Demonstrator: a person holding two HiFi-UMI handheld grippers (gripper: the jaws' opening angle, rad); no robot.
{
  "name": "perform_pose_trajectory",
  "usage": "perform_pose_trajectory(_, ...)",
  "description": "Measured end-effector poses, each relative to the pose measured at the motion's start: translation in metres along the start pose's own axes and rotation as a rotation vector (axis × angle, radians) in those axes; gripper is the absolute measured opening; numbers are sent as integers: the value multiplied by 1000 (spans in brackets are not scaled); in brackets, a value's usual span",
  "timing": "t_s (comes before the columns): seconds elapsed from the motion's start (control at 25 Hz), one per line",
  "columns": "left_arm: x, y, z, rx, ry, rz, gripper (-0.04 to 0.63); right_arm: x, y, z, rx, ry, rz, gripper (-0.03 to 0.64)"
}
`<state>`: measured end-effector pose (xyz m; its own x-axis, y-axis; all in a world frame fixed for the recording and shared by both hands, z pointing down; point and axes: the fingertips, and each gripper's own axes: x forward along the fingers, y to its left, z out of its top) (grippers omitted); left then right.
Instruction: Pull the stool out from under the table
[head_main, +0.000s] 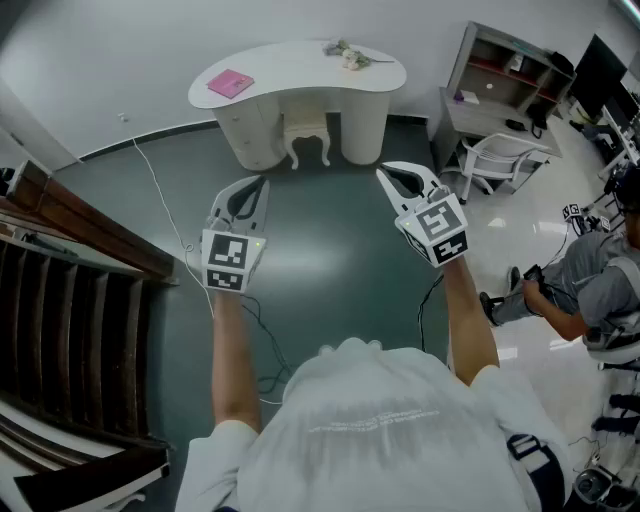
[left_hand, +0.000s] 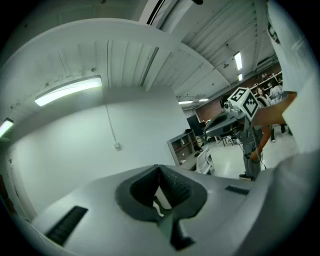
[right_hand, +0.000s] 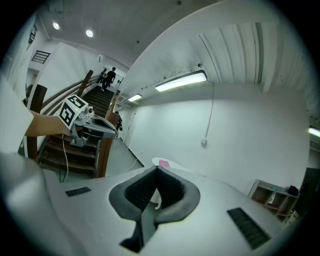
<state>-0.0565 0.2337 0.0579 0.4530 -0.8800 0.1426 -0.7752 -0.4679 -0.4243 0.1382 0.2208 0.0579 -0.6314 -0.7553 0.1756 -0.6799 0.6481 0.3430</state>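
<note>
A small white stool (head_main: 306, 139) with curved legs stands tucked under a white kidney-shaped table (head_main: 300, 70) by the far wall. A pink pad (head_main: 230, 83) lies on the table's left end. My left gripper (head_main: 254, 186) and right gripper (head_main: 391, 176) are held up side by side above the dark floor, well short of the table and the stool. Both are shut, with nothing between the jaws. In the left gripper view the pads of the left gripper (left_hand: 159, 168) meet. The right gripper (right_hand: 157, 169) is likewise closed, with the table's edge (right_hand: 176, 167) just beyond it.
A wooden staircase (head_main: 70, 290) fills the left side. A white cable (head_main: 160, 195) trails across the floor. At the right stand a shelved desk (head_main: 500, 90) and a white chair (head_main: 500, 160). A seated person (head_main: 590, 290) is at the right edge. Small items (head_main: 350, 55) lie on the table.
</note>
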Motion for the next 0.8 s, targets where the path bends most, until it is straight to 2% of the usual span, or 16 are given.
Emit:
perform_pose_trajectory(0.4,-7,10,-13,-15,3,-9,15,9,9,-1,22,-3,-3,15)
perform_pose_trajectory(0.8,-13,39,-50,-52,17,-34,15,27,25,-8,100,0,-21,15)
